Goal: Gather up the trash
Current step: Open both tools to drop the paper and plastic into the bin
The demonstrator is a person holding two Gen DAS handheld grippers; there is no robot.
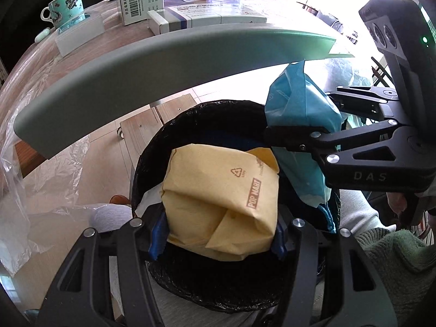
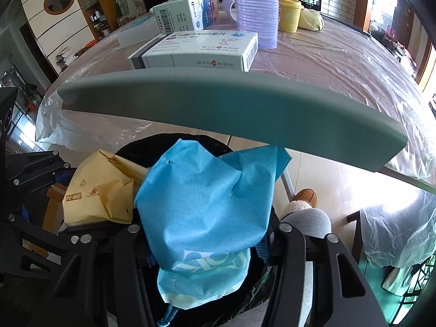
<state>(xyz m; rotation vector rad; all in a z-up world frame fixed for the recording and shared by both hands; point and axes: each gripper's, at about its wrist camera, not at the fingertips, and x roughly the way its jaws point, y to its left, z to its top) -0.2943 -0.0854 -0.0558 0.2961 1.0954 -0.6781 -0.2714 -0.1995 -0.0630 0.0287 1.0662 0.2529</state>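
Trash sat in both my claws at that moment: my left gripper (image 1: pixel 218 234) was clenched on a crumpled tan paper bag (image 1: pixel 220 204), and my right gripper (image 2: pixel 207 245) was clenched on a crumpled blue bag (image 2: pixel 204 204). Both bundles hung over the mouth of the black-lined bin (image 1: pixel 152 169), which stood on the floor just under the grey table edge (image 1: pixel 163 62). The tan one lay over the middle of the opening; the blue one was toward its far right side, its top corner nearly touching the underside of the table edge.

I judged the step to be the drop. To do it well I wanted each bundle lowered inside the rim before I let go, since crumpled paper springs open and could catch the liner or tip over the side. The two claws were close together, so releasing one and then the other seemed safer. The medicine boxes (image 2: pixel 196 51), stacked cups (image 2: pixel 256 8) and mug (image 1: pixel 65 5) on the table were not mine to touch
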